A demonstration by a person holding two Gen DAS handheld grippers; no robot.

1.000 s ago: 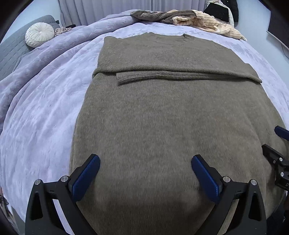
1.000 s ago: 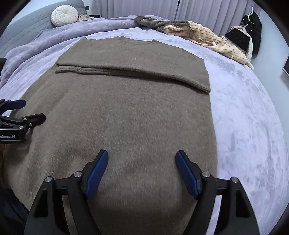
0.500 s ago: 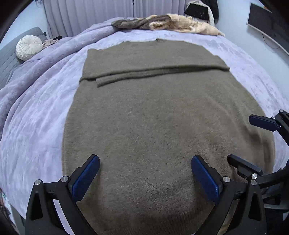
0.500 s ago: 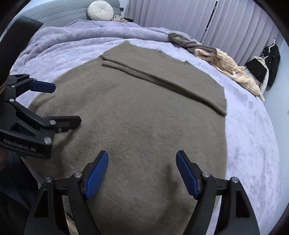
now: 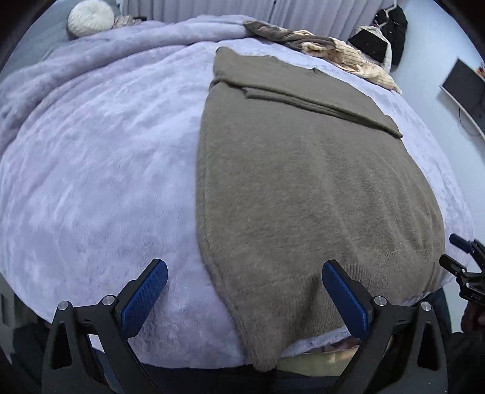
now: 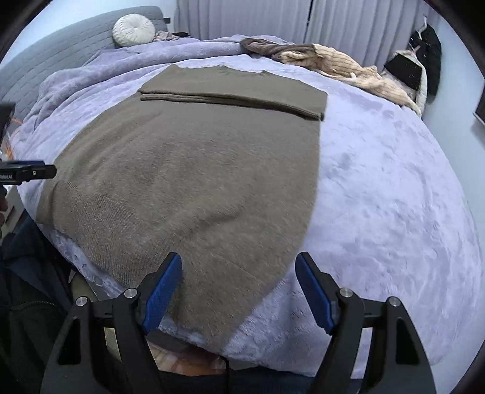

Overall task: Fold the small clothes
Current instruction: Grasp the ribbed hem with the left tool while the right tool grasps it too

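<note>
Bed (image 6: 394,188), large, covered with a pale lilac plush blanket (image 5: 91,181), bunched into a long ridge along the far left side. Headboard (image 6: 60,60), grey, quilted, at far left. Round pleated cushion (image 6: 134,29), off-white, resting against the headboard's top. Curtains (image 6: 348,27), pale grey, pleated, drawn across the far wall. Wall (image 6: 451,100), plain, light bluish-white, at right. Dark garment (image 6: 430,57) hanging at the far right corner, with a black-and-white item just below it. Dark flat screen (image 5: 463,88), mounted at the right wall. Heap of loose clothing (image 6: 333,66), cream ribbed and brown, lying at the bed's far edge. Light even, cool, soft.
</note>
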